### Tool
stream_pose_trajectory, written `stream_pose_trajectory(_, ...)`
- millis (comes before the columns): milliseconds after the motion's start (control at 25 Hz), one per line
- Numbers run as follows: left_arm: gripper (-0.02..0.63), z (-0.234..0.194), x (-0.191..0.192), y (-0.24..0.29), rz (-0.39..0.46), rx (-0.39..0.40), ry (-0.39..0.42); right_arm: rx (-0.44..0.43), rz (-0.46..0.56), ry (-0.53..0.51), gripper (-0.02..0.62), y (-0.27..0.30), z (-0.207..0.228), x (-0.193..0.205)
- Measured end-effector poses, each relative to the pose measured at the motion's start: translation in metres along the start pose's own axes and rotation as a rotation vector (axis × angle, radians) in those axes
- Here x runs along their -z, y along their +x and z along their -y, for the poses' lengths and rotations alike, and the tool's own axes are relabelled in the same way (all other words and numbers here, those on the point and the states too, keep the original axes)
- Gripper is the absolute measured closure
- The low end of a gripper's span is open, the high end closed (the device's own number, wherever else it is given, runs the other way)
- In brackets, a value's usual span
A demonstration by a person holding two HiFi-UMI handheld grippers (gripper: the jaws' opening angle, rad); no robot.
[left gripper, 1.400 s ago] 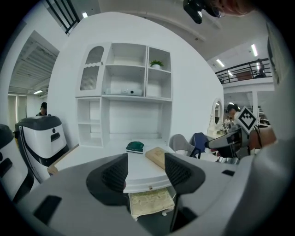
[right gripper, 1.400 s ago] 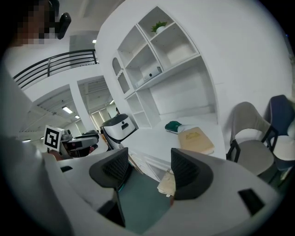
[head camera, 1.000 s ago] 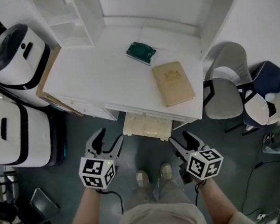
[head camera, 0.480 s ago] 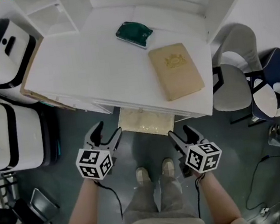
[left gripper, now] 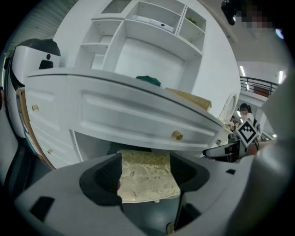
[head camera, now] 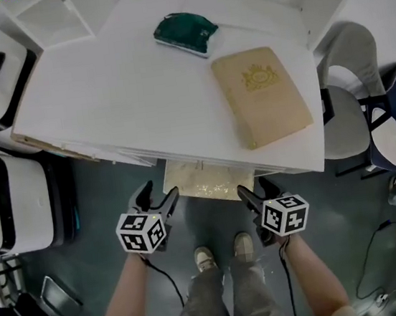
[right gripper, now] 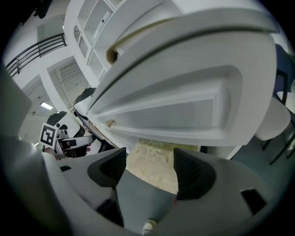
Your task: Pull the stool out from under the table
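Note:
The stool (head camera: 199,181) has a cream patterned seat, and only its front edge shows from under the white table (head camera: 104,108). My left gripper (head camera: 159,193) hovers just before the seat's left front corner. Its jaws are opening, with nothing pressed between them. My right gripper (head camera: 254,188) hangs open at the seat's right front corner, clear of it. In the left gripper view the stool seat (left gripper: 147,168) lies beyond the left gripper (left gripper: 145,186), under the table's drawer front. In the right gripper view the stool seat (right gripper: 152,159) shows past the right gripper (right gripper: 150,175).
A green pouch (head camera: 185,32) and a tan book (head camera: 260,95) lie on the table. White machines (head camera: 5,204) stand at the left, a grey chair (head camera: 345,120) at the right. The drawer has a brass knob (left gripper: 176,135). The person's feet (head camera: 225,251) stand just behind the grippers.
Both grippers have drawn closer to the table's front edge and the stool seat. The view has shifted forward, so the table fills more of it.

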State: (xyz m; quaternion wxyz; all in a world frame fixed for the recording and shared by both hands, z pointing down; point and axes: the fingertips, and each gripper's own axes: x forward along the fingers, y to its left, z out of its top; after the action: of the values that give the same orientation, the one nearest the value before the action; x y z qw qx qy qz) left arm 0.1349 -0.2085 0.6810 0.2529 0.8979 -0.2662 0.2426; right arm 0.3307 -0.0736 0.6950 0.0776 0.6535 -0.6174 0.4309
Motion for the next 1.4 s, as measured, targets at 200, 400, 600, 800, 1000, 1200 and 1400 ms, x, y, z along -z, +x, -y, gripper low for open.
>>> stream_pose_trajectory(200,0.261,-0.023,0.034,0.043,-0.023,-0.005,-0.007,0.045,0.025,0.020,0.272,0.029,0.033,0.023)
stream_pose_trajectory(400,0.227,-0.057,0.059,0.087,-0.007,-0.017,-0.060,0.064,0.015,0.063,0.247,0.060,0.065,0.050)
stream_pose_trajectory(600,0.204,-0.080,0.086,0.128,-0.042,0.005,-0.077,0.075,0.002,0.086,0.230,0.094,0.094,0.073)
stream_pose_trajectory(800,0.181,-0.087,0.115,0.164,-0.097,0.064,-0.078,0.076,0.026,0.147,0.211,0.120,0.116,0.089)
stream_pose_trajectory(1000,0.170,-0.087,0.129,0.186,-0.132,0.098,-0.065,0.071,0.060,0.205,0.193,0.132,0.134,0.097)
stream_pose_trajectory(1200,0.161,-0.092,0.127,0.196,-0.120,0.106,-0.092,0.052,0.049,0.223,0.165,0.143,0.146,0.107)
stream_pose_trajectory(1400,0.130,-0.096,0.129,0.201,-0.136,0.113,-0.105,0.005,0.063,0.267,0.153,0.151,0.151,0.112)
